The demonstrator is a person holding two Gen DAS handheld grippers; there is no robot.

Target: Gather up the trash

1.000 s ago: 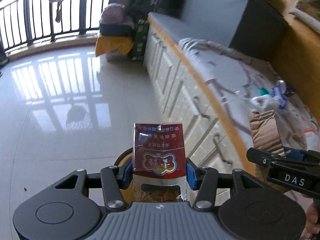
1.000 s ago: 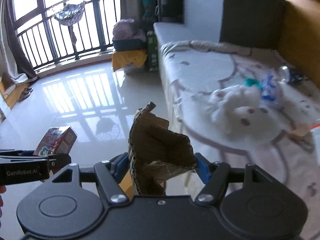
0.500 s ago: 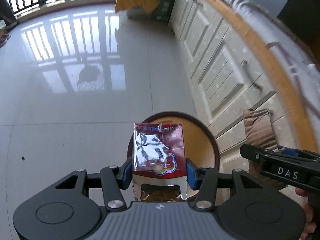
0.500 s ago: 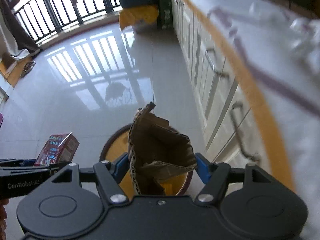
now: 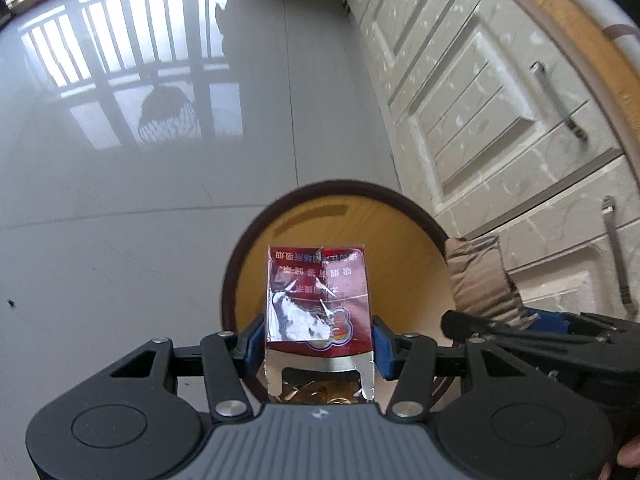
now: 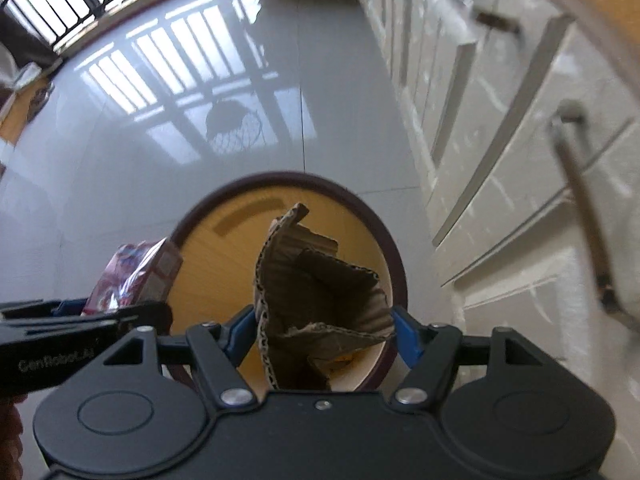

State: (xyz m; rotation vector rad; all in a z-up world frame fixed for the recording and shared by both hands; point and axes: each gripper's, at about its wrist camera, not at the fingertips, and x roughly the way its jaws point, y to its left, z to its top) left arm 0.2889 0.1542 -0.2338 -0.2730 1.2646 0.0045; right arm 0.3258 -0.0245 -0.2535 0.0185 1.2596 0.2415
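Home interior, glossy tiled floor point(image 5: 160, 200), white panelled drawers point(image 5: 500, 112), balcony railing point(image 6: 60, 12)

Both cameras have tipped down from the room toward the floor. The bed top with its scattered litter has left both views. A round bin point(image 5: 404, 204) with a dark rim and yellow inside has come into sight and grown larger. The left gripper point(image 5: 319, 338) with its red packet point(image 5: 318, 296) and the right gripper point(image 6: 324, 330) with its torn cardboard point(image 6: 320, 304) now appear to hang over its opening.

A glossy pale tiled floor point(image 5: 120, 200) carries a round, dark-rimmed bin point(image 5: 248, 240) beside white cabinets point(image 5: 480, 100).
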